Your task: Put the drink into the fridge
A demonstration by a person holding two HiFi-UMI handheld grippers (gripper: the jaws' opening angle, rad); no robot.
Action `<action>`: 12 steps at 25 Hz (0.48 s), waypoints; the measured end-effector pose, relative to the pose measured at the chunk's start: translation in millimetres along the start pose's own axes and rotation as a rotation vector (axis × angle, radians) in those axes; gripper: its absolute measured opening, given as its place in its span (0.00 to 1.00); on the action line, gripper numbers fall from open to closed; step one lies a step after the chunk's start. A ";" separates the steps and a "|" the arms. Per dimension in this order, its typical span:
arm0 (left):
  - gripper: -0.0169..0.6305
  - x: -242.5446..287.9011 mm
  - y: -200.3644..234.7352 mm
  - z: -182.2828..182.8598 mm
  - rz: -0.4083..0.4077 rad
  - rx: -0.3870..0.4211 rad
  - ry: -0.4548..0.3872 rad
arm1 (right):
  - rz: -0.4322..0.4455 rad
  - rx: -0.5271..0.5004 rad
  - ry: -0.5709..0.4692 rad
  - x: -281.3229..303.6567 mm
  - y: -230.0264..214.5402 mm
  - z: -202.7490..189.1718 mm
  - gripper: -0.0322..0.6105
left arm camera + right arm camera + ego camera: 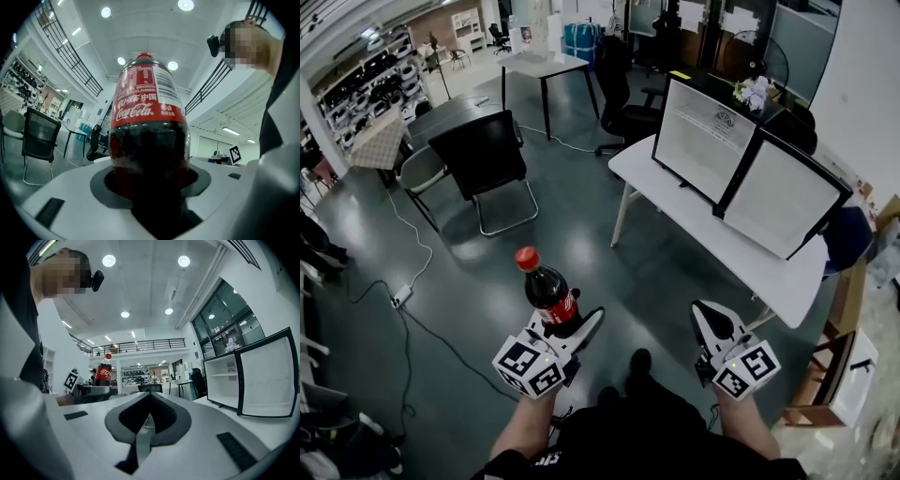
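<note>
A Coca-Cola bottle (547, 293) with a red cap and red label stands upright in my left gripper (572, 333), which is shut on its lower body. In the left gripper view the bottle (149, 140) fills the middle between the white jaws. My right gripper (709, 323) is shut with nothing in it; its jaws meet in the right gripper view (149, 416). The bottle (103, 371) also shows at the left of that view. The small white fridge (712, 141) with a black frame stands on a white table (750, 262); its door (783, 197) hangs open.
I stand on a dark floor, short of the table. A black chair (483, 159) and a grey chair (417, 169) stand at the left, with a cable (412, 272) across the floor. A cardboard box (848, 375) sits at the right.
</note>
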State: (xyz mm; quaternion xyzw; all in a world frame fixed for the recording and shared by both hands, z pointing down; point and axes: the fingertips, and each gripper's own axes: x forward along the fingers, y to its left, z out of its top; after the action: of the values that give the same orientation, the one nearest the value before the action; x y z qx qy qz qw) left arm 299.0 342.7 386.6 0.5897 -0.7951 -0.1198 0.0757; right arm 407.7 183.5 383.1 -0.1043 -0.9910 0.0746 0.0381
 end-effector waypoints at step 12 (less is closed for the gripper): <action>0.44 76.1 71.7 -4.7 0.104 -0.008 0.046 | 0.051 0.091 0.007 74.3 -82.7 -13.8 0.07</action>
State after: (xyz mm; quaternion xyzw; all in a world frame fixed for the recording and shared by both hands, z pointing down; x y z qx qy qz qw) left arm 211.9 289.3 409.6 0.5497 -0.8224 -0.1053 0.1022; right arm 319.8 121.2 414.1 -0.1282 -0.9835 0.1200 0.0443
